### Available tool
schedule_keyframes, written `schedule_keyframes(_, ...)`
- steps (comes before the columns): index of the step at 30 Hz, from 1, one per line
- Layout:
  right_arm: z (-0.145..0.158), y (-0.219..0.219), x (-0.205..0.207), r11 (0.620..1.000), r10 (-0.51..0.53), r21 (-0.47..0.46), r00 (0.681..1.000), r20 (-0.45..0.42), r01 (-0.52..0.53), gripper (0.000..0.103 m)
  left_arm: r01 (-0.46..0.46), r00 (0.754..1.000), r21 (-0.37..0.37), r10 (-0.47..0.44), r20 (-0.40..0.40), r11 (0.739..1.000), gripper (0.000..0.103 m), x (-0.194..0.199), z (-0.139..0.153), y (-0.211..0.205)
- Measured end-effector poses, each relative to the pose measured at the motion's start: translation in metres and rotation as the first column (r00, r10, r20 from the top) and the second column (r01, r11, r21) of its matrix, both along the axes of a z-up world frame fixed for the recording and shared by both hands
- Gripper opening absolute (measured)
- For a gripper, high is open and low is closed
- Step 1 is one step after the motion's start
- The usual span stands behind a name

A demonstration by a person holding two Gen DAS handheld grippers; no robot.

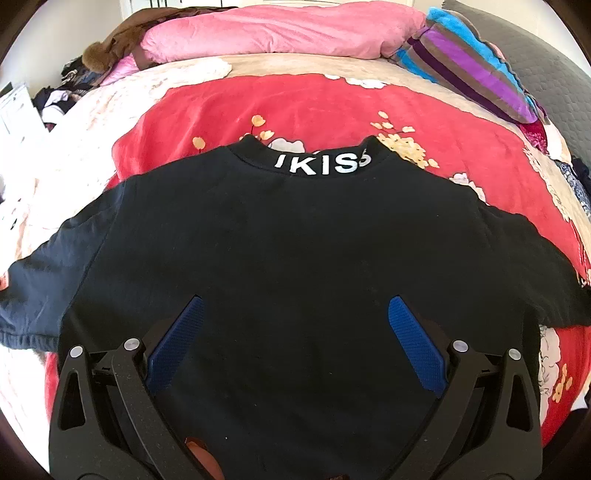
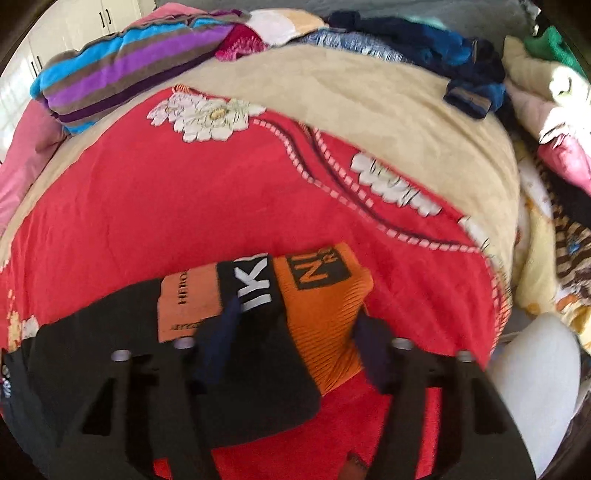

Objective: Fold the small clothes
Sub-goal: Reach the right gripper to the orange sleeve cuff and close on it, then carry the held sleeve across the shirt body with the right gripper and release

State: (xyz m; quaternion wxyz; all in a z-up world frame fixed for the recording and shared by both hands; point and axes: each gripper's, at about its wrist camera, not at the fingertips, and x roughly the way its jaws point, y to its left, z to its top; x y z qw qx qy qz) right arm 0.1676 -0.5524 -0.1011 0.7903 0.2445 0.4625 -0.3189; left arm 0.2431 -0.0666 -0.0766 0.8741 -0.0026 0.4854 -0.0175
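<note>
From the left wrist view, a heap of dark clothes (image 1: 62, 96) lay at the far left edge of the bed, and beside it a brown garment (image 1: 122, 40) draped against a pink quilt (image 1: 273, 29) along the far side. The black top (image 1: 280, 236) lay spread flat on the red floral bedspread (image 1: 295, 107), its collar away from the camera with white letters (image 1: 321, 164) on the neckband, one sleeve reaching out to the left and the other to the right. The left gripper (image 1: 295, 314) hung over the lower middle of the top with its blue pads (image 1: 177, 347) spread wide apart, clasping nothing; whether the tips touched the cloth could not be told. At the far right a striped blanket (image 1: 476, 70) in blue, purple and brown lay folded.

In the blurred right wrist view, the same striped blanket (image 2: 125, 74) sat at the upper left, the red bedspread (image 2: 184, 206) filled the middle, and a sleeve end of the black top (image 2: 258, 332), with an orange cuff (image 2: 325, 314) and printed letters, lay on it. The right gripper (image 2: 295, 321) stood over that cuff, its jaws partly drawn in with the sleeve between them; whether the pads pressed the cloth could not be told. A pile of mixed clothes (image 2: 554, 147) rose at the right
</note>
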Motion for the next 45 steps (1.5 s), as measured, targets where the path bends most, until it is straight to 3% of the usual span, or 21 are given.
schedule_keyframes(1,0.002,0.001,0.000,1.000,0.009,0.001,1.000,0.010,-0.009,0.018,-0.003,1.000,-0.003,0.003,0.002,1.000,0.094,0.001,-0.001,0.001)
schedule_keyframes(3,0.011,0.005,0.001,0.999,0.040,0.006,0.997,0.067,-0.041,0.016,-0.009,1.000,-0.001,0.009,-0.002,1.000,0.094,0.002,-0.003,0.003)
schedule_keyframes(7,0.036,0.021,0.004,0.990,0.128,0.034,0.961,0.244,-0.140,0.014,-0.021,1.000,-0.011,0.021,-0.001,1.000,0.094,0.002,0.000,0.008)
schedule_keyframes(10,0.054,0.047,0.009,0.961,0.203,0.102,0.907,0.369,-0.257,0.014,-0.019,1.000,-0.026,0.019,0.011,0.999,0.094,0.000,0.008,0.011)
schedule_keyframes(15,0.077,0.117,0.031,0.879,0.365,0.117,0.809,0.460,-0.463,0.012,-0.042,0.999,-0.044,0.042,0.009,0.998,0.094,0.002,0.017,0.022)
schedule_keyframes(20,0.093,0.203,0.053,0.748,0.543,0.083,0.680,0.492,-0.658,0.012,-0.098,0.995,-0.072,0.098,0.007,0.993,0.094,0.005,0.028,0.047)
schedule_keyframes(23,0.087,0.250,0.062,0.678,0.629,0.067,0.625,0.462,-0.732,0.012,-0.157,0.987,-0.086,0.159,0.019,0.984,0.094,0.006,0.036,0.069)
schedule_keyframes(28,0.062,0.310,0.071,0.584,0.730,0.066,0.559,0.392,-0.809,0.012,-0.217,0.975,-0.122,0.222,0.025,0.968,0.094,0.007,0.041,0.095)
schedule_keyframes(33,0.046,0.339,0.075,0.533,0.779,0.059,0.517,0.354,-0.844,0.012,-0.236,0.971,-0.132,0.239,0.013,0.963,0.094,0.009,0.040,0.103)
schedule_keyframes(36,0.039,0.345,0.075,0.488,0.803,0.075,0.481,0.352,-0.869,0.018,-0.230,0.972,-0.137,0.235,0.020,0.964,0.094,0.009,0.040,0.102)
schedule_keyframes(40,0.040,0.346,0.067,0.436,0.810,0.097,0.438,0.391,-0.894,0.056,-0.226,0.973,-0.138,0.230,0.012,0.964,0.094,0.011,0.036,0.100)
schedule_keyframes(42,0.050,0.344,0.063,0.400,0.815,0.077,0.393,0.426,-0.913,0.058,-0.222,0.974,-0.150,0.226,0.010,0.963,0.094,0.012,0.034,0.099)
schedule_keyframes(45,0.066,0.335,0.057,0.382,0.805,0.036,0.351,0.478,-0.924,0.064,-0.211,0.977,-0.173,0.215,0.002,0.962,0.094,0.013,0.030,0.095)
